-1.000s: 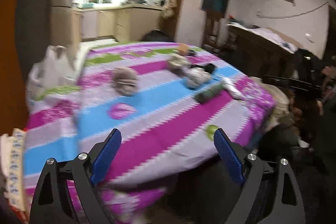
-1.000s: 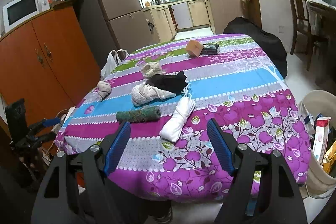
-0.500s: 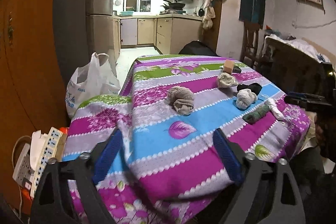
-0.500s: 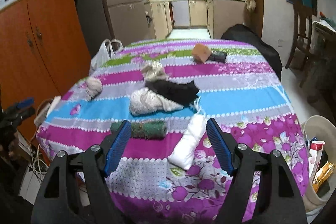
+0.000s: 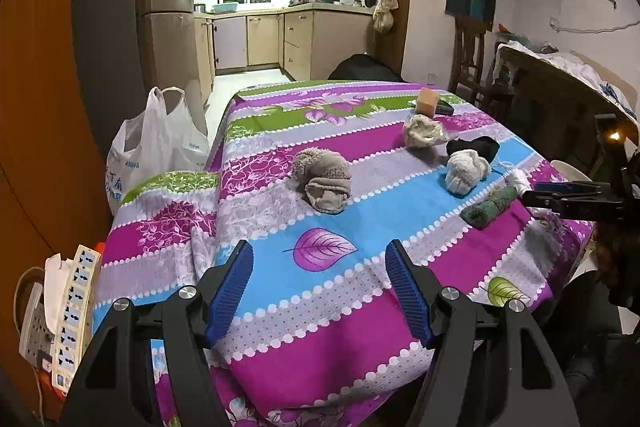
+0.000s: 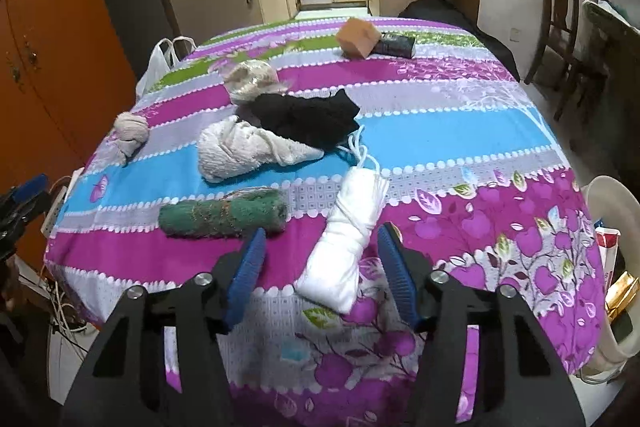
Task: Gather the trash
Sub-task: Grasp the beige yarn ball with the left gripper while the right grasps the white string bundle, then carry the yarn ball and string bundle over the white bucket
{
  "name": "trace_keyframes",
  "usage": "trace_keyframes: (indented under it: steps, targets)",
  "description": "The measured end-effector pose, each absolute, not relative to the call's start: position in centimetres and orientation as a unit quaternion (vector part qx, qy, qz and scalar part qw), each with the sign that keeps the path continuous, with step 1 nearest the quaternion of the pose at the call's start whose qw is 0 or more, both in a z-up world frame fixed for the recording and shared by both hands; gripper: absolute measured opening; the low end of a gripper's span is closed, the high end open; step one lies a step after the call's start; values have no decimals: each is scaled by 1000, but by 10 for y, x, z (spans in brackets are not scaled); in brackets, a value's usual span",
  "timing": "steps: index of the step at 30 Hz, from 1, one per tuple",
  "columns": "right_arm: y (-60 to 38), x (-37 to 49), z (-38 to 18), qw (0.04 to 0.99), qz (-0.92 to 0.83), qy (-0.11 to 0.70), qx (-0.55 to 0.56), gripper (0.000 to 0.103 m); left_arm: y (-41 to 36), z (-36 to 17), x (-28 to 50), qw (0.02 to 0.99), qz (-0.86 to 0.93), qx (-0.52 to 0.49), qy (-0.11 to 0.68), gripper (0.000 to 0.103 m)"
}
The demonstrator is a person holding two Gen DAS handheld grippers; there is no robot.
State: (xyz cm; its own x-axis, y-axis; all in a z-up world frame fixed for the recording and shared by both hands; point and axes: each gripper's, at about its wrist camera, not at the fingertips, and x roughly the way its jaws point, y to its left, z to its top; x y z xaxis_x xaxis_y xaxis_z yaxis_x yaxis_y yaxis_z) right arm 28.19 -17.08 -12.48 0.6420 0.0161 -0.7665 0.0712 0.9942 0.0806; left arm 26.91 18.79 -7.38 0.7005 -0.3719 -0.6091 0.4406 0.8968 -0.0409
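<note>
Closing with pads not yet touching it, the right claw point(image 6: 320, 267) straddles the white cloth bundle point(image 6: 348, 239), whose loose string could snag the black rag point(image 6: 308, 119).

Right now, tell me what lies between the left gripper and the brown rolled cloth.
Only bare tablecloth with a purple leaf print lies between the left gripper and the brown rolled cloth, as the left wrist view shows.

We cannot read the blue print on the white plastic bag point(image 5: 154, 151), whose lower part is hidden behind the table's floral cloth point(image 5: 320, 227). The waste bin point(image 6: 612, 203) is cut off at the right wrist view's edge, its contents only partly shown. The right gripper point(image 5: 560, 193) is mostly hidden at the left view's dark rim.
</note>
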Motion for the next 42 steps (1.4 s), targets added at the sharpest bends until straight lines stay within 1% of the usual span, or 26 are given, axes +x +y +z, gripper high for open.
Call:
trace_keyframes:
  steps: [1,2,4,5,6,11,13,15,16,20,25,26,29,30,33,35,42]
  targets:
    - [-170,284,-128,903,-22,427,46,47,187,-75,270,920,-222,58,319,69]
    - [-169,286,-131,901,-29,431,41,38,185,-75,271,919,-222,63,320,69]
    - [-170,284,-134,903,-36,426,35,31,180,-77,274,917,-222,77,324,69]
    - [-172,283,-133,904,-36,424,37,29,179,-78,275,916,-223,79,325,69]
    - [-174,282,-133,904,-37,424,41,23,176,-79,278,914,-223,81,328,69]
    - [-184,272,-125,912,-35,404,64,22,168,-77,300,912,-213,68,344,70]
    - [-188,264,-118,917,-38,391,71,22,160,-78,318,907,-210,60,360,72]
    - [-192,259,-112,920,-40,383,77,22,151,-80,335,906,-206,55,366,78]
    - [-194,256,-110,920,-40,381,80,22,146,-82,345,905,-206,52,369,79]
    - [-201,245,-103,920,-43,379,88,22,131,-94,385,904,-167,45,391,79]
    - [-200,244,-101,917,-29,389,88,22,118,-108,414,891,-153,37,425,79]
    - [-200,245,-101,916,-24,392,88,22,114,-109,416,891,-151,43,426,77]
    - [-197,248,-101,913,-9,397,90,22,103,-115,423,893,-138,59,425,66]
    - [-196,250,-100,913,-4,399,90,22,102,-115,422,895,-136,60,420,58]
    - [-191,254,-97,911,12,403,91,22,102,-112,425,895,-122,49,426,52]
    - [-187,259,-93,907,31,410,91,22,103,-109,423,897,-111,48,425,50]
    - [-174,282,-68,887,98,442,92,22,89,-59,377,924,-72,102,362,49]
